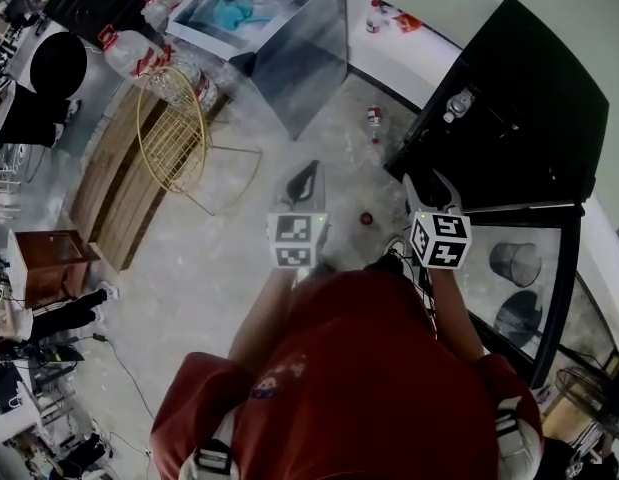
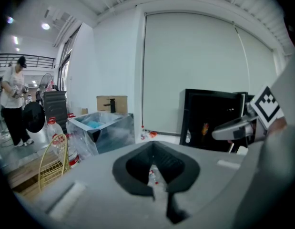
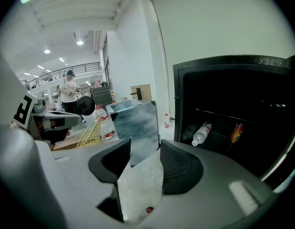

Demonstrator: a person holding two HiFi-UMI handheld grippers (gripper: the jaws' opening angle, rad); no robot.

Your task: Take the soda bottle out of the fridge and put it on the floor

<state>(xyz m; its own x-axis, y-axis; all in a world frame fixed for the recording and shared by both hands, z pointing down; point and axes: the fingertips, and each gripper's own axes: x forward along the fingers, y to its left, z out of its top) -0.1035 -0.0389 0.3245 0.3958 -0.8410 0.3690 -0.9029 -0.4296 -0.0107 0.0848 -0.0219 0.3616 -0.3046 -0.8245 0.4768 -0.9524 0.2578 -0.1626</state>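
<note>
The black fridge (image 1: 509, 108) stands open at the right. On its shelf, in the right gripper view, an orange soda bottle (image 3: 237, 132) lies beside a clear water bottle (image 3: 201, 133). My right gripper (image 3: 145, 147) is open and empty, pointing at the fridge from a short way off. In the head view that right gripper (image 1: 434, 190) hangs just in front of the fridge's near corner. My left gripper (image 1: 307, 175) is held over the floor to the left, and its tips (image 2: 154, 146) meet with nothing held. The left gripper view shows the soda bottle (image 2: 205, 128) as a small orange spot inside the fridge.
The fridge's glass door (image 1: 529, 278) swings open at the lower right. On the floor lie a small bottle (image 1: 374, 123) and a red cap (image 1: 366, 218). A gold wire basket (image 1: 172, 128), a plastic-wrapped box (image 1: 264, 28) and a wooden pallet (image 1: 119, 188) stand at the left. A person (image 2: 14, 104) stands far left.
</note>
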